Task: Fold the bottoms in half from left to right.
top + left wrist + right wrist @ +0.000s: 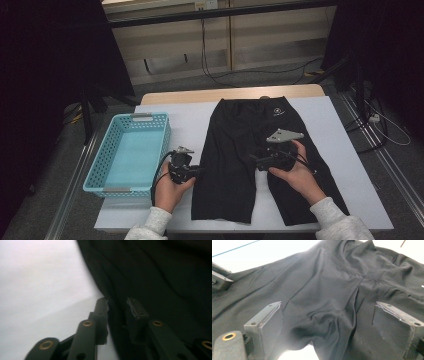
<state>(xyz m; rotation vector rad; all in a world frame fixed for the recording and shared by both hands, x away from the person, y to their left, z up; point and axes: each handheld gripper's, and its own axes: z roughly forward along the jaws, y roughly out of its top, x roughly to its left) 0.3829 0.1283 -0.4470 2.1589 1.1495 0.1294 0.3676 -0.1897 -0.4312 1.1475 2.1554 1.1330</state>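
Black shorts (240, 130) lie flat on the white table cover (187, 116), waistband at the far end and legs toward me. My left gripper (198, 171) is at the outer edge of the left leg. In the left gripper view its jaws (117, 308) stand narrow, with the hem of the shorts (162, 277) in the small gap between them. My right gripper (256, 161) rests over the crotch of the shorts. Its pads (270, 320) stand wide apart above the creased fabric (324, 285) and grip nothing. The left gripper's tip (219, 277) shows at the far left of the right gripper view.
A light-blue plastic basket (166, 134) stands left of the shorts, close to my left hand. The table's wooden far edge (200, 95) borders the floor, where cables run. Bare white cover lies right of the shorts (340, 145).
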